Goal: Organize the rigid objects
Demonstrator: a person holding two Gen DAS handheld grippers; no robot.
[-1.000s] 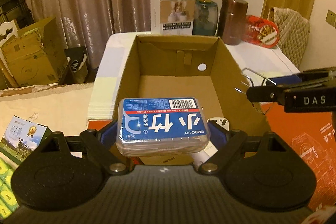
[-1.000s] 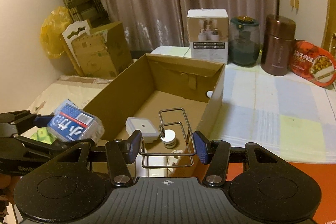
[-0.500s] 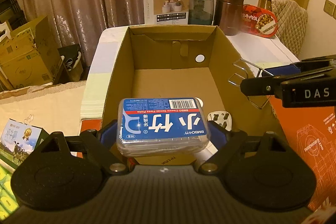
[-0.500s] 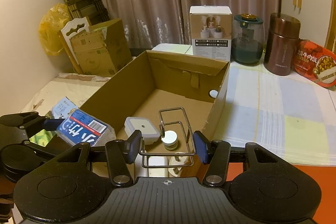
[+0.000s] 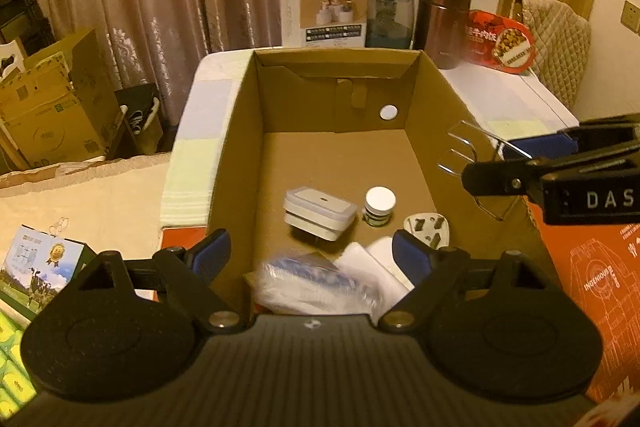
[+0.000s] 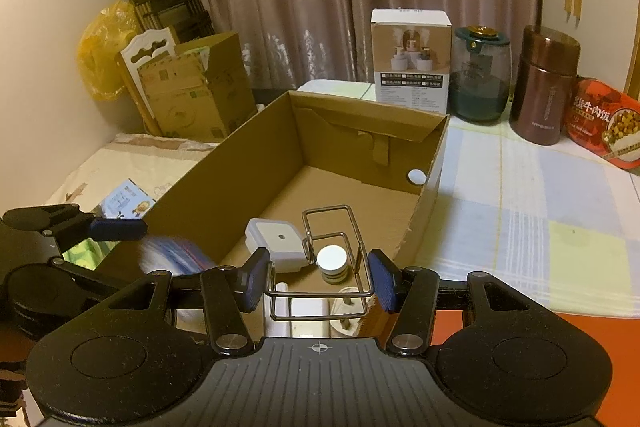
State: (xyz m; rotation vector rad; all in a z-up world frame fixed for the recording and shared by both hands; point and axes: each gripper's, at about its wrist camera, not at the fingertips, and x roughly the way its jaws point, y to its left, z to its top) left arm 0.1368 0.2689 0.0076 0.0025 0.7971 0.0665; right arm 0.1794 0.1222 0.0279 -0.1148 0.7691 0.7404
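Cardboard box (image 5: 240,131) is seen on the worktop, holding small items.
A blurred blue packet (image 5: 308,279) is seen in the box, under the left gripper (image 5: 310,255), whose fingers are spread wide; a wire rack (image 6: 334,267) is clamped by the right gripper (image 6: 320,281).

Matt brown cardboard box (image 5: 432,131); shiny bent-wire metal rack (image 6: 340,259); glossy white plastic container (image 5: 320,209).

Can't read the blue box (image 5: 308,277), just a motion smear at the near end of the cardboard box (image 5: 240,131). Plug (image 5: 426,227) half hidden behind a gripper finger. Right gripper (image 5: 552,171) cut off by the frame edge. Red tin (image 6: 606,123) clipped too.
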